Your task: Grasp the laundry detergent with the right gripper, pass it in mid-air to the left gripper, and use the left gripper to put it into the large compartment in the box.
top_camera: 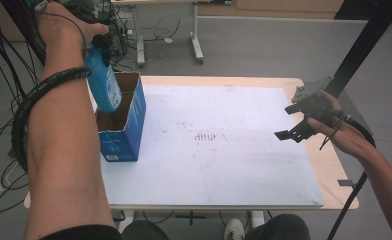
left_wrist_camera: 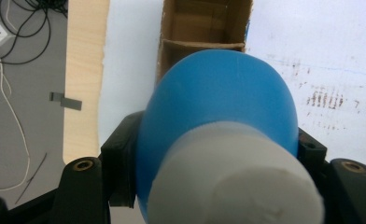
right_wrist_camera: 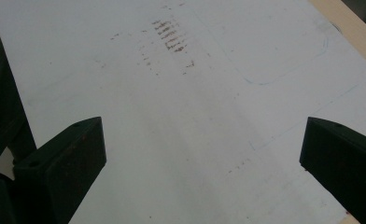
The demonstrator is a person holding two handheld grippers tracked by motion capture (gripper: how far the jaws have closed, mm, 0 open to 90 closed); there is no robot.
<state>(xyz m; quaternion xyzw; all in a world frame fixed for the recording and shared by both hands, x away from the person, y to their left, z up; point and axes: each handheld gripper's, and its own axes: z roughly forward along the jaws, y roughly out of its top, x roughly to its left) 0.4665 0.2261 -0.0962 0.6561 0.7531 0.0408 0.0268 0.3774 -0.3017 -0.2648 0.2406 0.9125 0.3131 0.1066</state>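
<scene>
Two compartments wait in the box at the worktop's left edge, and the left tongs are clamped on the blue bottle by its neck, base over the box's near compartment. Trouble could come if the base catches the cardboard divider or rim and tips the light box. Right tongs hover wide open, empty, too far to steady it.
</scene>
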